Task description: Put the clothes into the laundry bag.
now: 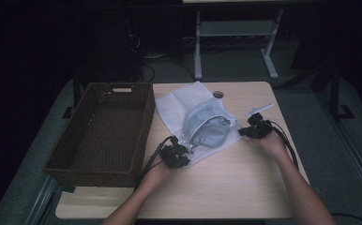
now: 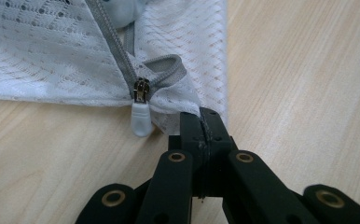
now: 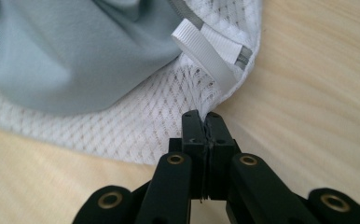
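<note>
Both claws, left gripper (image 1: 181, 151) and right gripper (image 1: 248, 130), pinch one mesh bag (image 1: 179, 105); one basket (image 1: 99, 165) hugs the table's left edge.

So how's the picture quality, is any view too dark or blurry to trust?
High view: dim and underexposed, surroundings nearly black, yet the mesh bag and basket are readable. Left gripper view: bright and sharp on the zipper pull; left gripper in focus. Right gripper view: mesh crisp, table streaked with motion blur.
</note>
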`<state>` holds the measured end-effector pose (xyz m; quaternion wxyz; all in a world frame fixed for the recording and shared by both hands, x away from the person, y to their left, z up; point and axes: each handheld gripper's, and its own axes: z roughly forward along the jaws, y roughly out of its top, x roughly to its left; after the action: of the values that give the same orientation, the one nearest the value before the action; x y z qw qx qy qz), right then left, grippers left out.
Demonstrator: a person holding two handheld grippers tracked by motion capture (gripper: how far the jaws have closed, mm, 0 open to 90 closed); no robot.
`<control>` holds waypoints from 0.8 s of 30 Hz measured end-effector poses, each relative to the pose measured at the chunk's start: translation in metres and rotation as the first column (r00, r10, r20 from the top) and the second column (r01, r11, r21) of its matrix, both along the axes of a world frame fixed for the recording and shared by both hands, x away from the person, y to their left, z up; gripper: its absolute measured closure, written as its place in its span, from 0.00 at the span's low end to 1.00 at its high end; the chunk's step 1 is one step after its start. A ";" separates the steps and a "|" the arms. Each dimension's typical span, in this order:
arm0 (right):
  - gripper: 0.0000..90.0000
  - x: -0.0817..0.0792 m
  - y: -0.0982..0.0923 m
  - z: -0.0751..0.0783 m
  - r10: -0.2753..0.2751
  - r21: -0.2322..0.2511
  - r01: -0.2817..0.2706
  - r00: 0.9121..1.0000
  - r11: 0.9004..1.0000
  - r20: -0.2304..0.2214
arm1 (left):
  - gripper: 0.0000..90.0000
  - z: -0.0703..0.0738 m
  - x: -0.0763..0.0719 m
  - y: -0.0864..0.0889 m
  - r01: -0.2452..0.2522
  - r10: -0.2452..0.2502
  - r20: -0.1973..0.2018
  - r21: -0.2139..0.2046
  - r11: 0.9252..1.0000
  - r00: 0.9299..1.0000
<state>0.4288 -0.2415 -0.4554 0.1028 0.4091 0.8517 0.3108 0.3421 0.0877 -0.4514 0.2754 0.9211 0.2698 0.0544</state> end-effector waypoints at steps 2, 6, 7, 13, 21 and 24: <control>0.98 -0.007 -0.001 0.002 0.012 -0.015 -0.012 1.000 1.000 0.001 | 1.00 0.001 0.001 0.002 -0.008 0.008 -0.001 -0.001 1.000 1.000; 0.98 -0.024 -0.003 0.008 0.030 -0.035 -0.030 1.000 0.999 -0.002 | 1.00 0.004 0.003 0.007 -0.030 0.030 0.006 -0.004 1.000 1.000; 0.98 -0.028 -0.004 0.009 0.035 -0.039 -0.035 0.999 0.999 0.000 | 1.00 0.004 0.004 0.008 -0.033 0.033 0.007 -0.002 0.999 0.999; 0.98 -0.059 -0.001 0.018 0.071 -0.059 -0.071 0.997 0.996 -0.013 | 1.00 0.004 0.007 0.013 -0.074 0.074 0.004 0.003 0.997 0.997; 0.98 -0.105 0.006 0.019 0.132 -0.012 -0.133 0.990 0.991 -0.052 | 0.98 0.004 0.009 0.018 -0.106 0.106 0.002 -0.001 0.994 0.994; 0.98 -0.121 0.009 0.018 0.151 0.001 -0.151 0.986 0.989 -0.067 | 0.98 0.004 0.010 0.019 -0.114 0.114 0.005 -0.001 0.993 0.993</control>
<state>0.3078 -0.2326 -0.4377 0.0511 0.3535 0.8838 0.3021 0.3519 0.1072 -0.4470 0.2729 0.9038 0.3216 0.0721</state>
